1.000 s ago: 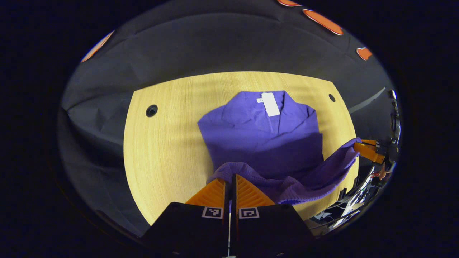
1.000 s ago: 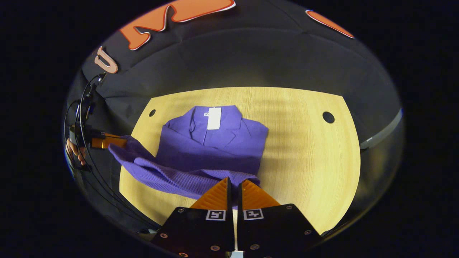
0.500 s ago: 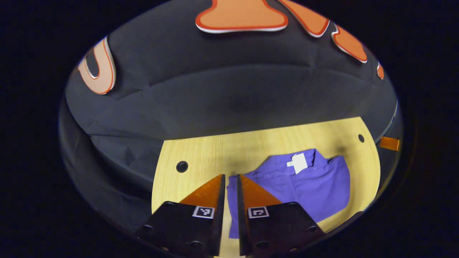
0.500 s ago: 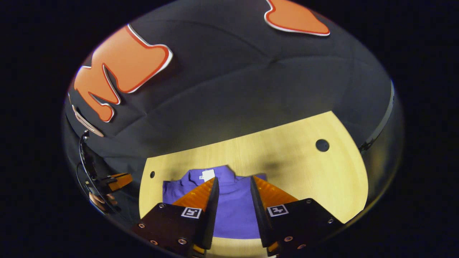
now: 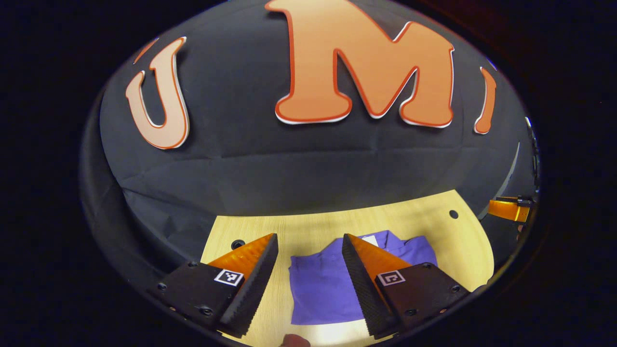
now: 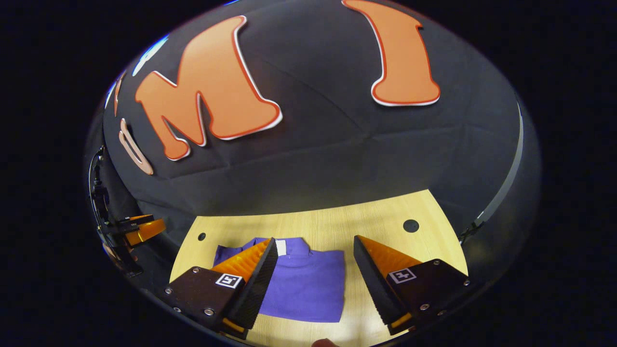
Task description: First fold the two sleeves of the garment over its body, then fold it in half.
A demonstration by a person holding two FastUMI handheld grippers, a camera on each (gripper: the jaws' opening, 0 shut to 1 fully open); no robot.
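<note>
On table: purple knit garment [image 6: 301, 284] lies flat on the pale wooden round-cornered tabletop [image 6: 385, 226], squared into a compact rectangle, white neck tag [image 6: 281, 247] at the far edge
Garment shape: no sleeve hanging loose at either side, near edge straight, so sleeves look tucked in and the half fold looks done, judging by outline alone
Garment in left gripper view: same purple block [image 5: 320, 286] between the fingers, collar end far, near hem toward the camera
Left gripper: left gripper [image 5: 308, 284] spread wide, nothing between its jaws, held above the cloth and clear of it, likely parked up so the fold is not dragged
Right gripper: right gripper [image 6: 313, 284] also spread wide and empty, above the garment's right part, no contact seen
Other gripper far off: right one at the right rim of the left gripper view [image 5: 506, 210], left one at the left rim of the right gripper view [image 6: 142, 230], both off the table edge, well apart from the cloth
Table: dark cable holes [image 6: 410, 225] at the far corners, garment sits between them, nearer the left hole
Progress: looks finished or nearly so; only a tidy of the edges could remain
Risk: lowering open fingers could snag the knit and shift the top layer
</note>
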